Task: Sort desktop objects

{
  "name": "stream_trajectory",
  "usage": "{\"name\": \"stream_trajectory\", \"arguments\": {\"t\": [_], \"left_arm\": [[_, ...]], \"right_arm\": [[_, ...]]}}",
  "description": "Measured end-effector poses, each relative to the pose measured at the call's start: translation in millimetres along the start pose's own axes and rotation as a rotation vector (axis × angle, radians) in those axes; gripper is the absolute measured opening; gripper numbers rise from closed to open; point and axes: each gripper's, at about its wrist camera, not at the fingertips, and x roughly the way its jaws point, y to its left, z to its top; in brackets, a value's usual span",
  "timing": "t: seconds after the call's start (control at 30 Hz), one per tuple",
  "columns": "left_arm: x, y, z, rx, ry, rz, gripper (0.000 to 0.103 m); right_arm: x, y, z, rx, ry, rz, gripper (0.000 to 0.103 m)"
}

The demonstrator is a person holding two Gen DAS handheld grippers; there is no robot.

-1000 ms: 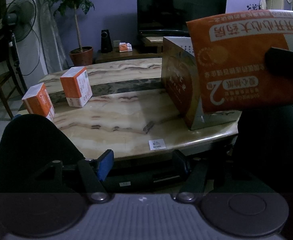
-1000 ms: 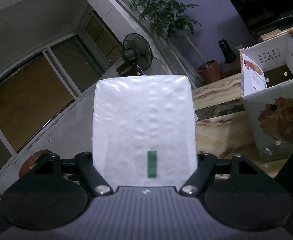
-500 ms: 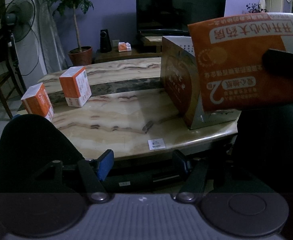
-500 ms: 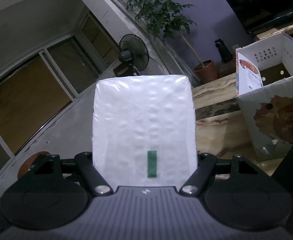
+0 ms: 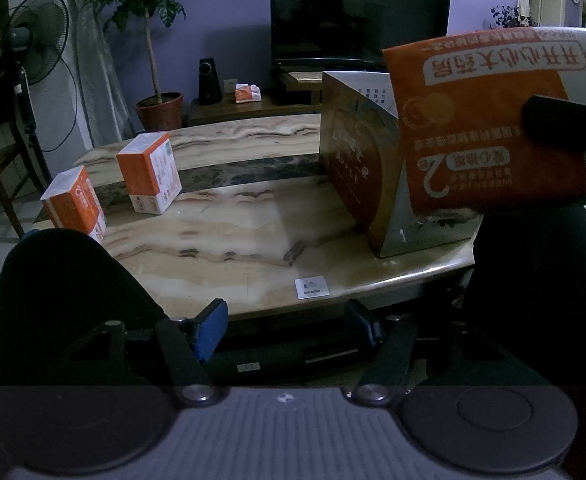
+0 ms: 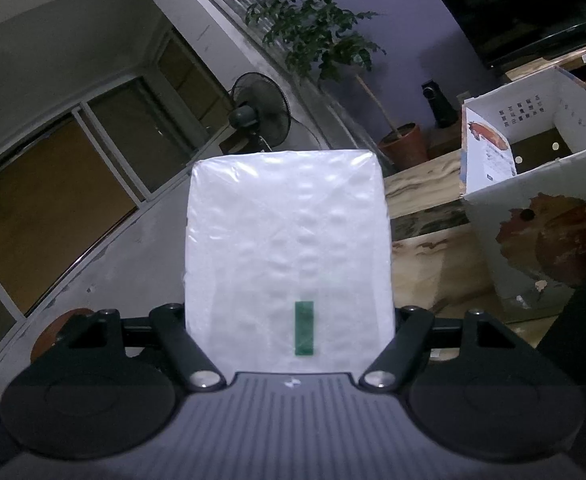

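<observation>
A dim living room, a marble-topped tea table [image 5: 221,240] in the middle. The right gripper [image 6: 289,320] is clamped on an orange tissue pack [image 5: 489,128], its white plastic end [image 6: 289,240] filling the space between the fingers; the pack is held in the air just beside the open cardboard box [image 5: 357,168] at the table's right end. The left gripper [image 5: 285,320] hangs at the near edge, blue pads [image 5: 212,330] apart and empty. Two more orange packs [image 5: 149,178] [image 5: 75,202] stand at the far left end. A fan [image 5: 37,40] and potted plant [image 5: 149,12] stand behind.
</observation>
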Motion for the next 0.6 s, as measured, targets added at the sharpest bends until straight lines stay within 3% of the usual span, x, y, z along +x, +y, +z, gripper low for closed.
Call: {"name": "stream_trajectory", "arguments": {"t": [0.6], "left_arm": [[1, 0, 0, 0.009, 0.002, -0.007, 0.065]], "right_arm": [[-7, -12, 4, 0.017, -0.024, -0.033, 0.075]]}}
